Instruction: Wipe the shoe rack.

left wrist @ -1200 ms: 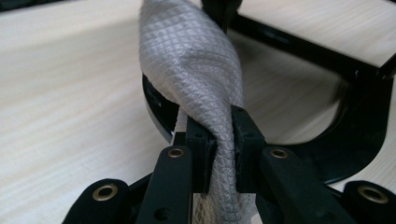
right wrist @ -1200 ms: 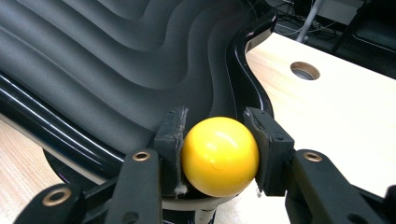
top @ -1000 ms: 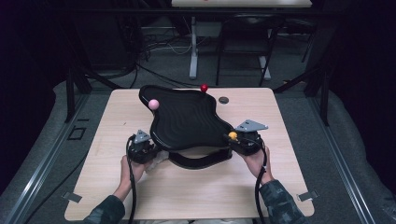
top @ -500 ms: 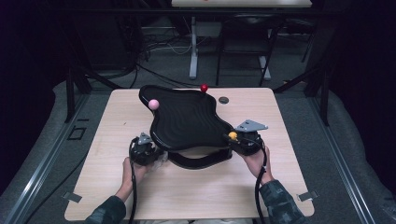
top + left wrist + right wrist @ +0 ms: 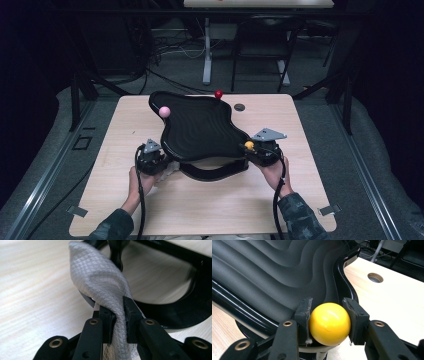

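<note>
A black wavy-surfaced tray stands on a black base in the middle of the table. Ball knobs sit on its rim: a pink one, a red one and a yellow one. My right gripper is at the tray's near right corner, shut on the yellow ball. My left gripper is at the near left corner. In the left gripper view it pinches a twisted grey-white cloth, which runs up toward the black base.
The light wooden table has a round cable hole behind the tray's right side. Free tabletop lies in front of the tray and at both sides. Dark floor, cables and table legs lie beyond the far edge.
My left gripper has shifted slightly toward the near edge of the table. The right gripper and the tray have stayed put.
</note>
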`<action>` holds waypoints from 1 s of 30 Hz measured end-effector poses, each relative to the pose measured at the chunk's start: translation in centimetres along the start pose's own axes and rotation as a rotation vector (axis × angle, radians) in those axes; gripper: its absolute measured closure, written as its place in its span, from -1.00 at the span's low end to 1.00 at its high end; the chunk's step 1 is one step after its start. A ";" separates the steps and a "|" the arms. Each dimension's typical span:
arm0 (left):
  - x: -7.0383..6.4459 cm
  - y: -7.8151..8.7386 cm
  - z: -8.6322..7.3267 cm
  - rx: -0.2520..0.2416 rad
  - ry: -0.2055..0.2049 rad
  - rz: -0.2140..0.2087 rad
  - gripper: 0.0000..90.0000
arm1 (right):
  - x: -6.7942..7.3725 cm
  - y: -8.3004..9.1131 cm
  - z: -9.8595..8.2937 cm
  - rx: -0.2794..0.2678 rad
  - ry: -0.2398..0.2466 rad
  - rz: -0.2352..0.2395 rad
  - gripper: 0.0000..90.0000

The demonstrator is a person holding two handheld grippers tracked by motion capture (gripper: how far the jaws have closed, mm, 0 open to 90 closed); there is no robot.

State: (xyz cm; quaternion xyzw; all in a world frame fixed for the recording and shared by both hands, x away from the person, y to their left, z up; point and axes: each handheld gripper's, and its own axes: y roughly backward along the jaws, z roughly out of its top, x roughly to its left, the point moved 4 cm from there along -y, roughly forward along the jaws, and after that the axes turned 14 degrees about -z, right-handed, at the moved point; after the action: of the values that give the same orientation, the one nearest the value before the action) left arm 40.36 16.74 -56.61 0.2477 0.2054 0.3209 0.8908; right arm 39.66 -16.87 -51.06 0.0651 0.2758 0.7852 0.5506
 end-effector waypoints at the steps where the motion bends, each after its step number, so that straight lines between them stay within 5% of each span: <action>1: -0.2 0.5 0.5 -0.015 -0.012 0.006 0.77 | 0.0 0.0 0.0 0.000 0.000 0.000 0.33; 21: -1.1 5.8 5.1 -0.227 -0.069 0.027 0.77 | 0.0 0.0 0.0 0.000 -0.001 0.000 0.33; 30: -1.9 6.1 5.8 -0.235 -0.099 0.000 0.76 | 0.0 0.0 0.0 0.000 -0.001 0.000 0.33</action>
State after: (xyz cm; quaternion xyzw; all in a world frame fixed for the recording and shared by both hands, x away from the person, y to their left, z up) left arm 39.21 17.77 -48.15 0.1573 0.1223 0.3301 0.9227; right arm 39.68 -16.86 -51.07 0.0657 0.2756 0.7851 0.5508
